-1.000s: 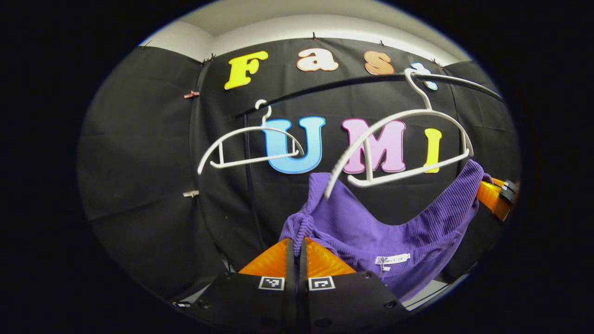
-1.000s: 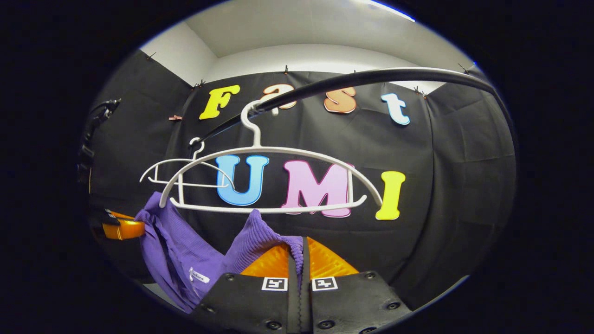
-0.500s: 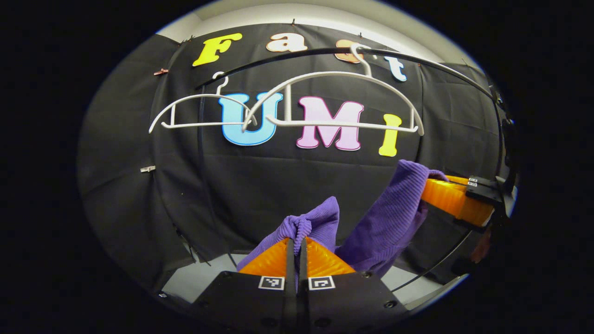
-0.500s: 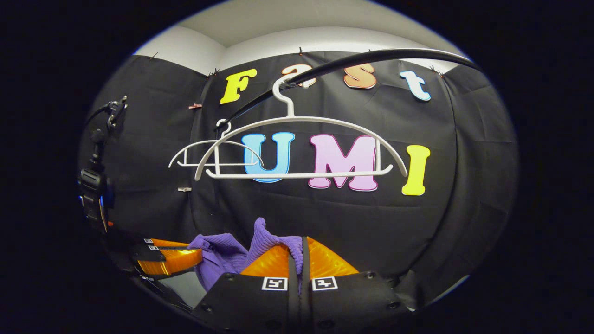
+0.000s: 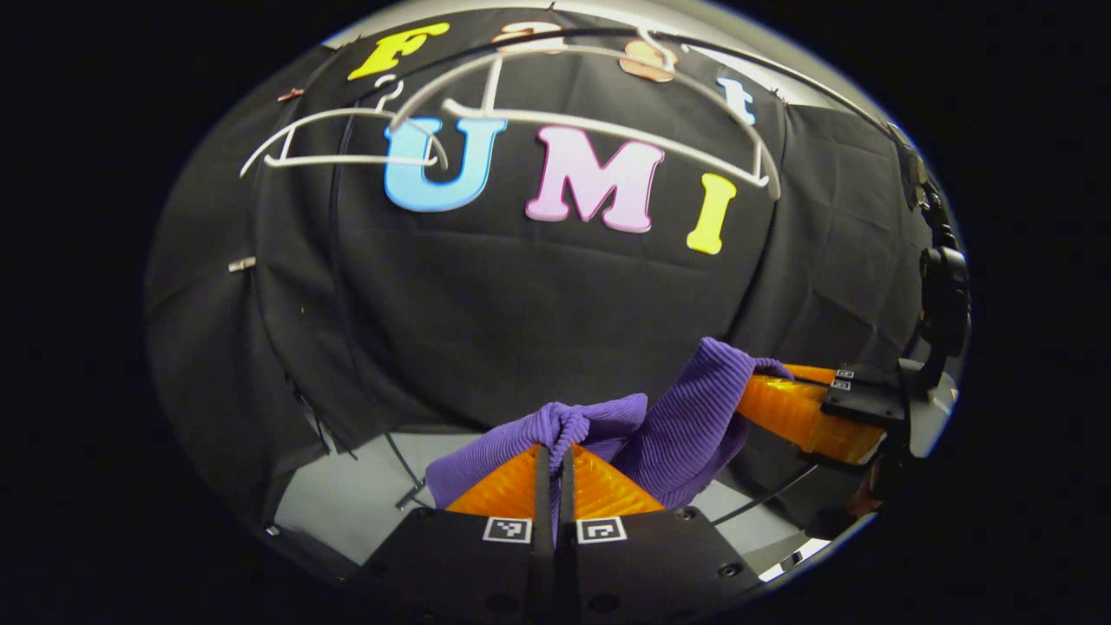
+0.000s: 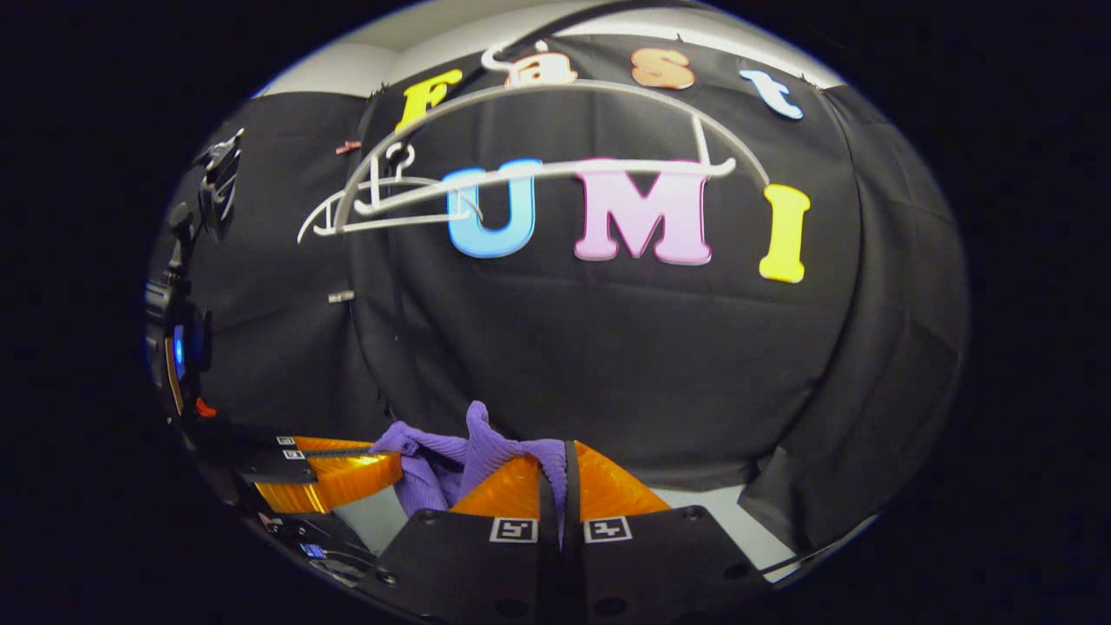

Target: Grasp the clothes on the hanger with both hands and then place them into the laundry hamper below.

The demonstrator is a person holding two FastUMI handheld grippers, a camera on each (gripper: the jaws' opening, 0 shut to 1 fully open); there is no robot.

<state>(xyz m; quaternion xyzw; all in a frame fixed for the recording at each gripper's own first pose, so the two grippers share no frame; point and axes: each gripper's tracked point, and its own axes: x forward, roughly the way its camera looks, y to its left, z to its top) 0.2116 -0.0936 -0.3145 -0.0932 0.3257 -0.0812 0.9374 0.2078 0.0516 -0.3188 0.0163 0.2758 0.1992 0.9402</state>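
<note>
Purple ribbed clothes [image 5: 686, 425] hang between two grippers, well below the white hangers [image 5: 599, 121] on the black rail. The left gripper [image 5: 554, 451] has its jaws closed tight on one bunched end of the clothes. The right gripper [image 6: 555, 464] has its jaws closed tight on the other end. Both hangers are bare, and the near one is tilted.

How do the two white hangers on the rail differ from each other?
In the right gripper view, the near hanger looks bigger and blurred; the far hanger looks smaller and sharper. The near hanger tilts, while the far hanger hangs more level. Both are white, bare, and hooked on the same black rail.
</note>
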